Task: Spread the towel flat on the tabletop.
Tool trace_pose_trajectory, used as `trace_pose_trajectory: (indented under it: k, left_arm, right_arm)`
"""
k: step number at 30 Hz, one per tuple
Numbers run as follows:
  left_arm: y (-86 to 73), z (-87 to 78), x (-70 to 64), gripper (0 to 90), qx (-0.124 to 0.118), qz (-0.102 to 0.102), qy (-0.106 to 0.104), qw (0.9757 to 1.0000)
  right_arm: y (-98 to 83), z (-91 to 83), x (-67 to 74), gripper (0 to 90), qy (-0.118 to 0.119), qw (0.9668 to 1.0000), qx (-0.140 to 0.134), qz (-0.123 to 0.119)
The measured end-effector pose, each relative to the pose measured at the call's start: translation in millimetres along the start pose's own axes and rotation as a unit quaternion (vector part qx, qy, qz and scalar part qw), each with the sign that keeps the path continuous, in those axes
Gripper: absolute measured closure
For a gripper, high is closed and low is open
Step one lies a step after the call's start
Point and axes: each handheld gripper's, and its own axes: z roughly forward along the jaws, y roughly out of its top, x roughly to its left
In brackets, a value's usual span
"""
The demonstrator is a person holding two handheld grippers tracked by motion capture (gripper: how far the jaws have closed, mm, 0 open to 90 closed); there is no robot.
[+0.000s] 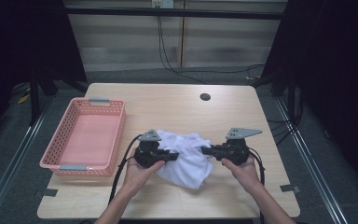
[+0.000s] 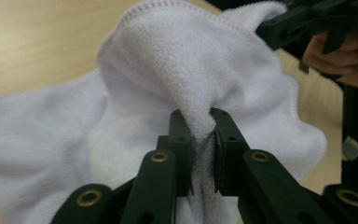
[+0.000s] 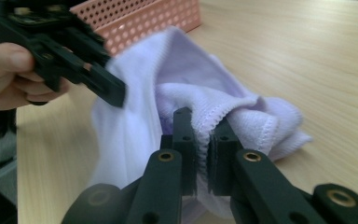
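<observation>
A crumpled white towel [image 1: 184, 157] lies on the wooden table between the two grippers. My left gripper [image 1: 173, 155] is at the towel's left side; in the left gripper view its jaws pinch a fold of the towel [image 2: 186, 79], and my left gripper [image 2: 199, 122] is shut on it. My right gripper [image 1: 206, 150] meets the towel's right edge; in the right gripper view my right gripper [image 3: 202, 122] clamps a hemmed edge of the towel [image 3: 219, 105]. The other gripper [image 3: 74, 56] shows across the cloth.
A pink perforated basket [image 1: 56, 151] stands empty at the table's left, its wall [image 3: 144, 18] visible behind the towel. A round cable hole [image 1: 205, 96] sits near the far edge. Bare table [image 1: 168, 105] extends beyond the towel.
</observation>
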Motion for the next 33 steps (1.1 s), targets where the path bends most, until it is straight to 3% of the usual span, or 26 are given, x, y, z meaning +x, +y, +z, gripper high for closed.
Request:
trace_pose_trajectory:
  k: [1, 2, 3, 6, 8, 12, 13, 16, 17, 20, 21, 24, 26, 27, 28, 29, 30, 31, 32, 33]
  left_arm:
    - [1.6, -14.8, 3.2, 82.8, -0.018, -0.007, 0.003, 0.9998]
    - [1.6, -14.8, 3.2, 83.1, -0.018, -0.007, 0.003, 0.9998]
    - [1.6, -27.1, 6.0, 83.4, -0.029, -0.008, 0.008, 0.9995]
    - [0.9, -38.7, 8.8, 83.5, -0.038, -0.010, 0.012, 0.9991]
    - [0.8, -51.1, 12.0, 83.5, -0.057, -0.018, 0.015, 0.9981]
    - [7.0, -67.7, 14.0, 83.4, -0.078, -0.024, 0.018, 0.9965]
    - [10.0, -72.0, 12.8, 83.2, -0.088, -0.025, 0.019, 0.9956]
    - [15.8, -79.8, 6.7, 83.4, -0.108, -0.018, 0.015, 0.9939]
    - [16.8, -82.2, 5.0, 83.4, -0.113, -0.015, 0.017, 0.9934]
    - [18.5, -89.7, 4.7, 83.7, -0.124, -0.018, 0.015, 0.9921]
    - [19.8, -93.8, 5.5, 83.9, -0.129, -0.018, 0.018, 0.9913]
    - [25.2, -102.8, 7.8, 83.9, -0.142, -0.024, 0.013, 0.9895]
    - [31.1, -106.7, 7.0, 83.9, -0.149, -0.023, 0.011, 0.9885]
    - [39.3, -110.3, 4.1, 83.9, -0.154, -0.014, 0.012, 0.9878]
    - [39.3, -110.3, 4.1, 84.0, -0.154, -0.014, 0.012, 0.9878]
    - [50.7, -119.8, 0.8, 84.0, -0.178, -0.010, 0.008, 0.9840]
    - [50.7, -119.8, 0.8, 84.0, -0.178, -0.010, 0.008, 0.9840]
    - [57.3, -127.3, -1.0, 84.0, -0.184, -0.005, 0.008, 0.9829]
    - [60.7, -131.7, -2.8, 84.0, -0.184, 0.001, 0.023, 0.9826]
    - [63.0, -137.5, -3.3, 84.0, -0.187, 0.002, 0.037, 0.9817]
  right_arm:
    - [0.6, -6.3, -7.3, 85.3, -0.016, 0.9997, -0.013, 0.014]
    - [0.6, -6.3, -7.3, 85.3, -0.016, 0.9997, -0.013, 0.014]
    - [1.5, -13.0, -13.6, 85.3, -0.028, 0.9990, -0.025, 0.026]
    - [3.4, -20.1, -18.3, 85.2, -0.035, 0.9982, -0.036, 0.033]
    - [8.8, -29.9, -25.9, 84.9, -0.038, 0.9969, -0.051, 0.047]
    - [17.0, -37.9, -32.2, 84.6, -0.053, 0.9955, -0.063, 0.048]
    - [28.7, -44.9, -38.0, 84.0, -0.061, 0.9949, -0.068, 0.043]
    - [39.6, -51.2, -42.4, 84.0, -0.071, 0.9939, -0.075, 0.039]
    - [51.9, -60.0, -47.7, 84.2, -0.085, 0.9920, -0.086, 0.037]
    - [61.3, -68.1, -52.0, 84.8, -0.099, 0.9900, -0.095, 0.034]
    - [70.3, -77.4, -56.3, 85.4, -0.113, 0.9873, -0.106, 0.035]
    - [79.2, -86.5, -59.2, 85.6, -0.127, 0.9843, -0.118, 0.032]
    - [92.8, -98.3, -62.2, 86.0, -0.139, 0.9795, -0.141, 0.036]
    - [107.6, -105.3, -62.5, 86.2, -0.146, 0.9777, -0.149, 0.026]
    - [107.6, -105.3, -62.5, 86.2, -0.146, 0.9777, -0.149, 0.026]
    - [124.5, -112.5, -62.1, 86.5, -0.159, 0.9739, -0.160, 0.019]
    - [124.5, -112.5, -62.1, 86.5, -0.159, 0.9739, -0.160, 0.019]
    - [141.4, -123.0, -63.9, 86.7, -0.184, 0.9674, -0.174, 0.013]
    - [141.4, -123.0, -63.9, 86.7, -0.184, 0.9674, -0.174, 0.013]
    - [152.9, -133.9, -71.2, 86.8, -0.203, 0.9613, -0.186, 0.021]
